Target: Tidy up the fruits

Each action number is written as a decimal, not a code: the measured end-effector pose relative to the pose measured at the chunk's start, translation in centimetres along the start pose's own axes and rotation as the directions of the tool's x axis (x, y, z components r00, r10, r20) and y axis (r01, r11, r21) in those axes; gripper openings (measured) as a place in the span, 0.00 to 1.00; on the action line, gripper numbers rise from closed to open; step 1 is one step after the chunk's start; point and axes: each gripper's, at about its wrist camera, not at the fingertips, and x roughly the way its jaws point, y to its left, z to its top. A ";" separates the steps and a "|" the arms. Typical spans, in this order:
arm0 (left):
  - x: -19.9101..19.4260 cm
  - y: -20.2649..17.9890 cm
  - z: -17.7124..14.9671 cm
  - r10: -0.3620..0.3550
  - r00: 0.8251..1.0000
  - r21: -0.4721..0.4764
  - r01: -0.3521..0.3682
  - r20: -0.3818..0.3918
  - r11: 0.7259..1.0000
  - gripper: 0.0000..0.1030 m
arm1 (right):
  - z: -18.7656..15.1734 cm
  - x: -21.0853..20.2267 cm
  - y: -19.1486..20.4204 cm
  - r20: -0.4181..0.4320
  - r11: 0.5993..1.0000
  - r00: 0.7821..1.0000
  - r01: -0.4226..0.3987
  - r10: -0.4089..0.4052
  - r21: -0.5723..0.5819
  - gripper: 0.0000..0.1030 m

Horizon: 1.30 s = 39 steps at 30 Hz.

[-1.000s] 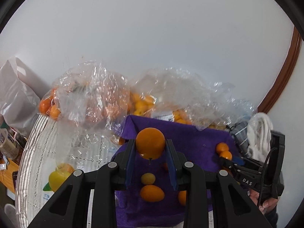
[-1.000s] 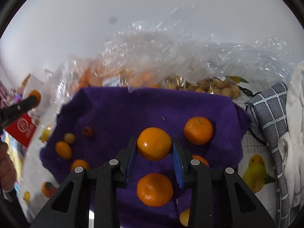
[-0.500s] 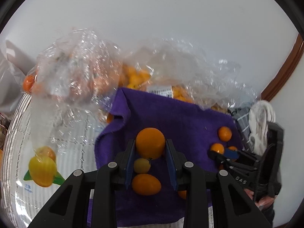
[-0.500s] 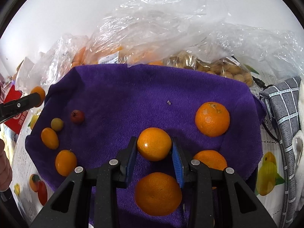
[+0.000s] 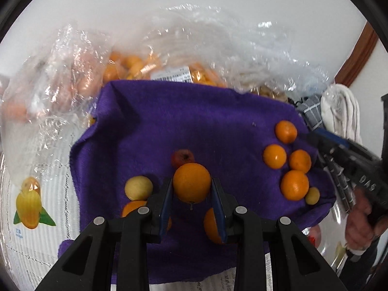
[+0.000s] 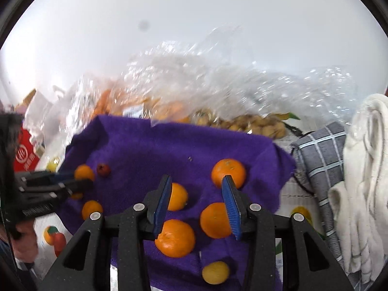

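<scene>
A purple towel (image 5: 206, 121) lies spread on the table with fruit in two groups. My left gripper (image 5: 191, 181) is shut on an orange (image 5: 191, 175) low over the left group: a small red fruit (image 5: 183, 157), a yellow-green fruit (image 5: 138, 187) and two oranges partly behind the fingers. My right gripper (image 6: 197, 180) hangs over the right group, its jaws opening with nothing between them. An orange (image 6: 179, 196) lies just outside its left finger, among other oranges (image 6: 228, 173) and a small yellow fruit (image 6: 215, 272). The right view also shows the left gripper (image 6: 83, 178).
Clear plastic bags (image 5: 169, 48) holding oranges and pale fruit stand behind the towel against a white wall. A grey checked cloth (image 6: 320, 160) and a white cloth (image 6: 363, 169) lie to the right. A fruit-printed lace table cover (image 5: 29, 206) and a red box (image 6: 24, 157) are on the left.
My left gripper came down and forward over the towel, still holding its orange. My right gripper opened, let its orange go onto the towel and drew back a little.
</scene>
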 end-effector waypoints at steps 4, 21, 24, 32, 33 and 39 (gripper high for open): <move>0.5 -0.5 -0.1 0.015 1.000 0.017 -0.015 -0.017 1.000 0.29 | -0.1 0.3 -0.2 -0.010 1.000 1.000 0.015 -0.015 -0.009 0.43; 1.2 -1.8 -0.3 0.071 0.997 0.053 -0.071 0.006 0.996 0.39 | -1.2 2.3 -0.6 -0.091 0.998 0.995 0.049 -0.052 -0.031 0.43; 0.6 -1.7 -0.2 0.064 0.998 0.047 -0.065 0.021 0.997 0.49 | -1.2 1.9 -0.5 -0.088 0.998 0.994 0.058 -0.059 -0.019 0.43; -3.0 -1.6 0.4 0.055 0.993 0.033 -0.059 0.100 0.998 0.67 | -1.3 -1.9 0.1 -0.054 0.996 0.995 0.081 -0.079 0.041 0.44; -3.6 -1.7 0.4 0.054 0.993 0.030 -0.058 0.109 0.998 0.68 | -1.4 -2.7 0.2 -0.047 0.994 0.994 0.097 -0.095 0.047 0.46; -7.8 -3.2 -0.9 0.096 0.977 0.085 -0.114 0.193 0.990 0.79 | -2.9 -7.9 0.3 -0.017 0.983 0.988 0.151 -0.150 0.100 0.52</move>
